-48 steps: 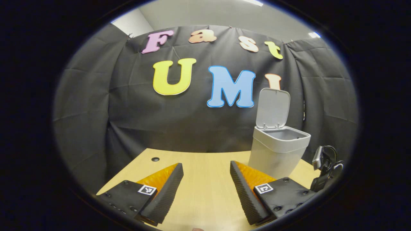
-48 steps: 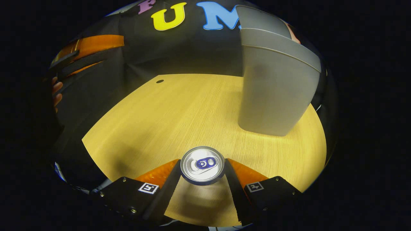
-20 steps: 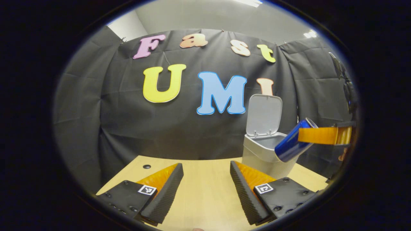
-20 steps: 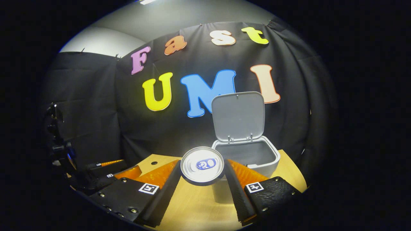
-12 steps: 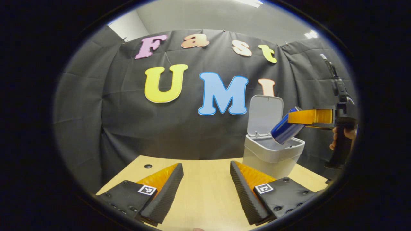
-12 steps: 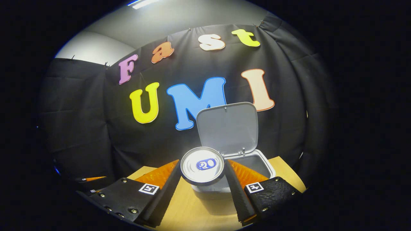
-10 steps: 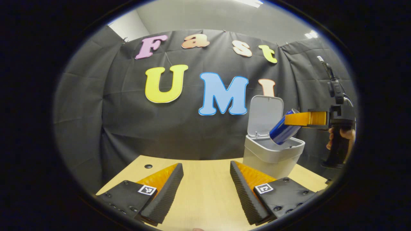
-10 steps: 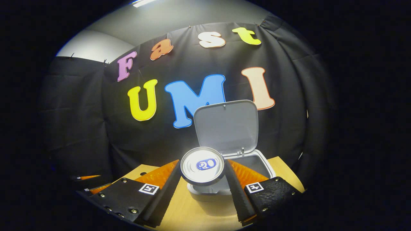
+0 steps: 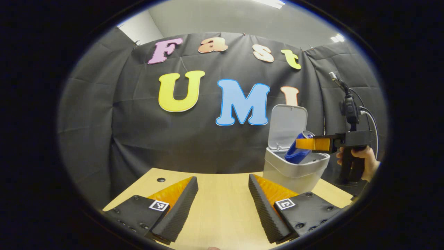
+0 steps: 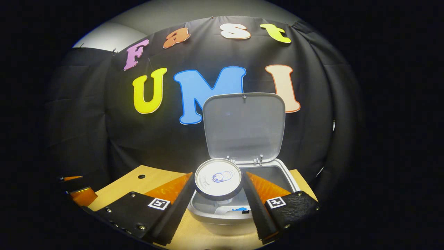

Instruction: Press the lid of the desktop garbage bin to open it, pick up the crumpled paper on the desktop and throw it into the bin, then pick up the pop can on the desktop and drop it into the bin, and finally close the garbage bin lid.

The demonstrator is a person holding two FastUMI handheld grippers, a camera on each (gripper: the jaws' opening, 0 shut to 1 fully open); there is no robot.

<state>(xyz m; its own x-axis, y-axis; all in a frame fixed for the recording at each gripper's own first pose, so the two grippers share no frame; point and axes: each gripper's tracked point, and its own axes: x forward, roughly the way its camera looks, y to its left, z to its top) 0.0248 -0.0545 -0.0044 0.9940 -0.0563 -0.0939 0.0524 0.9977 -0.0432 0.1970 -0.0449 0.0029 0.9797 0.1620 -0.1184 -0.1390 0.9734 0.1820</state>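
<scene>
In the left gripper view, the left hand-held gripper hovered low over the pale wooden worktop, its two fingers spread wide with nothing between them. A small dark hole sat in the worktop toward the far left corner. Farther right stood the grey desktop garbage bin, its lid raised upright at the back. Over the bin's open mouth the blue pop can hung tilted, its lower end dipping past the rim, pinched by the right hand-held gripper, which a person's hand held at the right edge.

In the right gripper view, the right hand-held gripper had both fingers closed against the sides of the pop can, whose silver top faced the camera. Directly beyond it the bin stood open, a pale scrap, possibly the crumpled paper, at its bottom.
</scene>
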